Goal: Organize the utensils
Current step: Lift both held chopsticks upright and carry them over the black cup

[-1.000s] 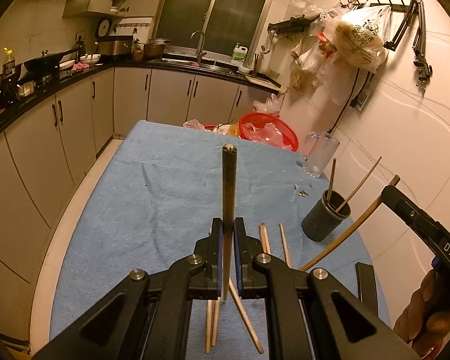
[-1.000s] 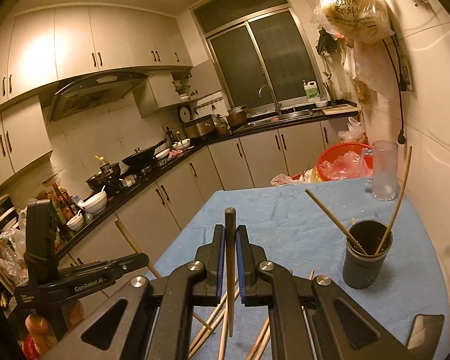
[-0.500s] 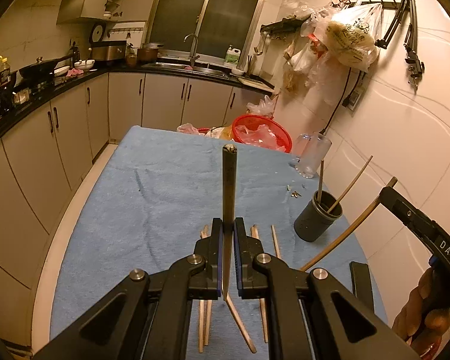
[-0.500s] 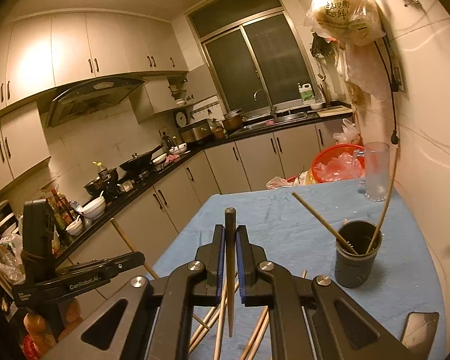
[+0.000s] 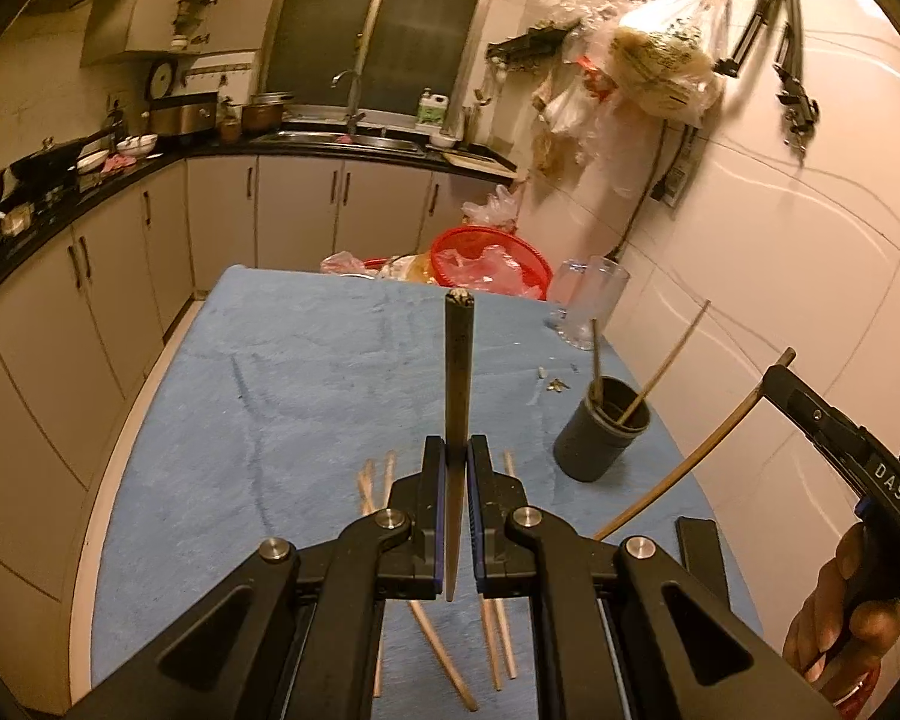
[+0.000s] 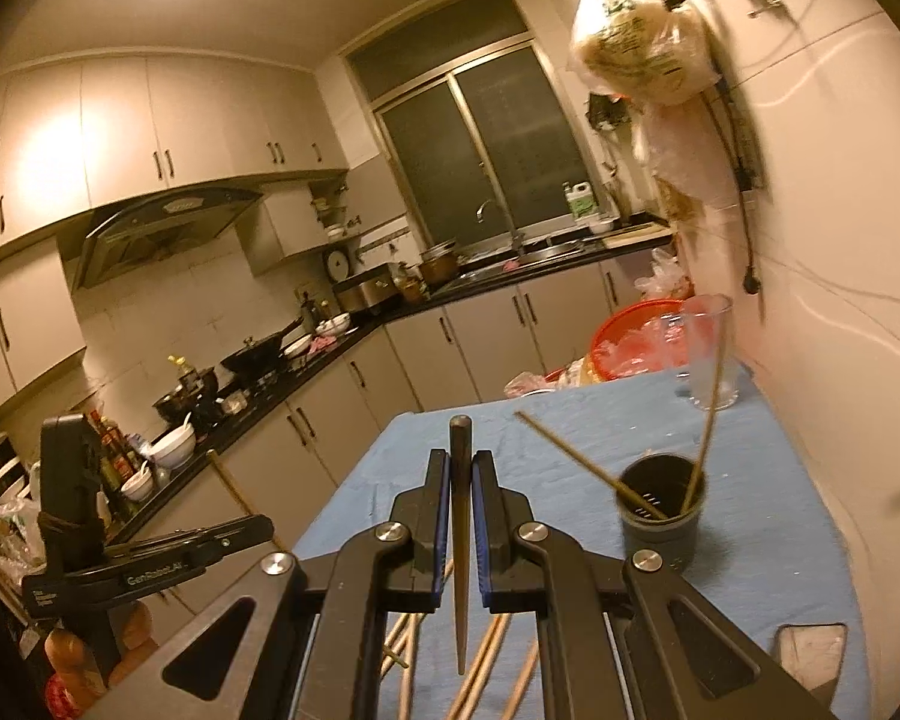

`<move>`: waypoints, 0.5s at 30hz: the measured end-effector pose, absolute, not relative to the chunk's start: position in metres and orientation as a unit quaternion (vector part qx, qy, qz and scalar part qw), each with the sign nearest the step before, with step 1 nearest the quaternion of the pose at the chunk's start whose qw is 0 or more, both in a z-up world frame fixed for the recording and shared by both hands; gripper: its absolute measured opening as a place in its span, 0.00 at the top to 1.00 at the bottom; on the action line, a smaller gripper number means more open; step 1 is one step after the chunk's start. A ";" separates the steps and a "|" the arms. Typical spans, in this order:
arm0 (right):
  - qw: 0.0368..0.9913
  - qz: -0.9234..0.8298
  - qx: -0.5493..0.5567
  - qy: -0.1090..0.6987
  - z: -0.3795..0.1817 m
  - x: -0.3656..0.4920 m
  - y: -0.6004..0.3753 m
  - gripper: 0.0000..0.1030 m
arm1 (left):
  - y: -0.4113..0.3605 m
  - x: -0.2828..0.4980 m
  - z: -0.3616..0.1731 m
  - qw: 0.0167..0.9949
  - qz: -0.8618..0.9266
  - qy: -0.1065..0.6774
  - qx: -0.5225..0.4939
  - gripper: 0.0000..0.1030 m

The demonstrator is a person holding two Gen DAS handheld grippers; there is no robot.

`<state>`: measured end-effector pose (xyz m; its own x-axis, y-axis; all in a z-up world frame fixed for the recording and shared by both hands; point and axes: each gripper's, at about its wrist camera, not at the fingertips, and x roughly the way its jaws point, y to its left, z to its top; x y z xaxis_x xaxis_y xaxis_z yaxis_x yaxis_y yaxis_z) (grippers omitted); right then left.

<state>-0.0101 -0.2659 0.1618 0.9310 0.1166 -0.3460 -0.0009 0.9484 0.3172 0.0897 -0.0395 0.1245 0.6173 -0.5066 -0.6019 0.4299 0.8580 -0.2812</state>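
Note:
My left gripper (image 5: 457,444) is shut on a dark chopstick (image 5: 457,372) that stands up between its jaws, above several loose chopsticks (image 5: 378,480) lying on the blue towel. A dark cup (image 5: 594,450) with two chopsticks in it stands to the right of it. My right gripper (image 6: 461,459) is shut on another dark chopstick (image 6: 460,492), with the cup (image 6: 660,534) ahead and to its right. Each gripper shows in the other's view: the right one (image 5: 777,378) with its curved-looking stick (image 5: 690,468), the left one (image 6: 264,525) at the table's left edge.
A blue towel (image 5: 270,390) covers the table. At its far end stand a red basin (image 5: 492,258) and a glass mug (image 5: 591,300). A tiled wall runs along the right side, cabinets along the left. A small dark flat object (image 5: 699,546) lies near the right edge.
Both grippers have lifted slightly with their chopsticks still clamped. In the right wrist view the cup has slid left, nearer the middle. The loose chopsticks lie unmoved.

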 end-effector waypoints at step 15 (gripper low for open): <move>0.977 -0.037 0.168 0.126 0.200 -0.039 -0.339 0.92 | -0.128 0.095 0.176 0.886 -0.331 0.323 -0.027 0.93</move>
